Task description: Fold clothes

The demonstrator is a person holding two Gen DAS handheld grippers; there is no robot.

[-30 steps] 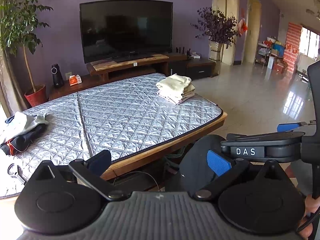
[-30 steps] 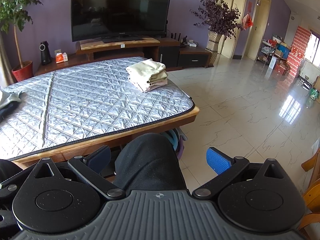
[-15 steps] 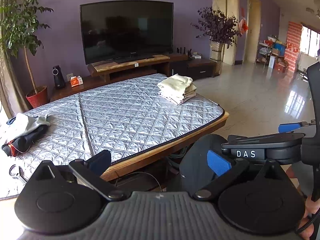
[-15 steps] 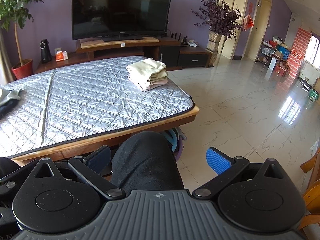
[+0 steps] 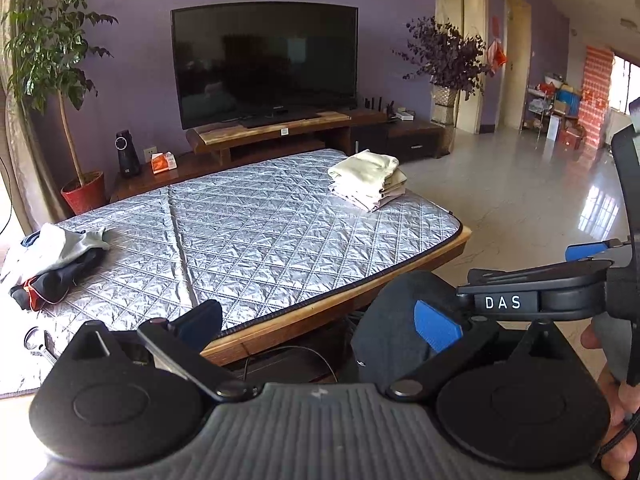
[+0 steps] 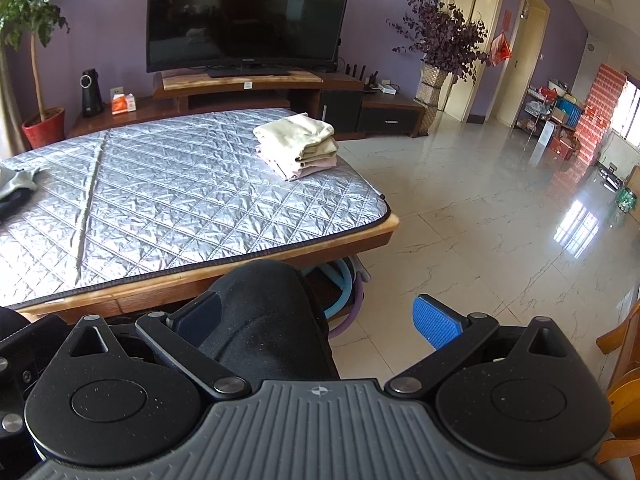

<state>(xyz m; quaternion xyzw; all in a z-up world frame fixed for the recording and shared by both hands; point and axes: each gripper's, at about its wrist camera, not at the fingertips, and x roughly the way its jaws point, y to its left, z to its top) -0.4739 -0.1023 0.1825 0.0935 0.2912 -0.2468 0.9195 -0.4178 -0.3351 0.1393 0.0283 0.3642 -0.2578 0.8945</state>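
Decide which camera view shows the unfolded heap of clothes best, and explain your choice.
The left wrist view: the unfolded heap lies whole at the table's left end, grey cloth over dark. The right wrist view catches only its edge, cut off by the frame.

Dark television point(image 5: 265, 62) between two potted plants point(image 5: 56, 92).

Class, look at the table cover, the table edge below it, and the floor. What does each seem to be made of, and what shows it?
Table cover: probably quilted metallic fabric; silver sheen, stitched diamonds.
Table edge: apparently wood; warm brown, smooth finish.
Floor: likely polished marble-look tile; glossy reflections, grey veins, joint lines.
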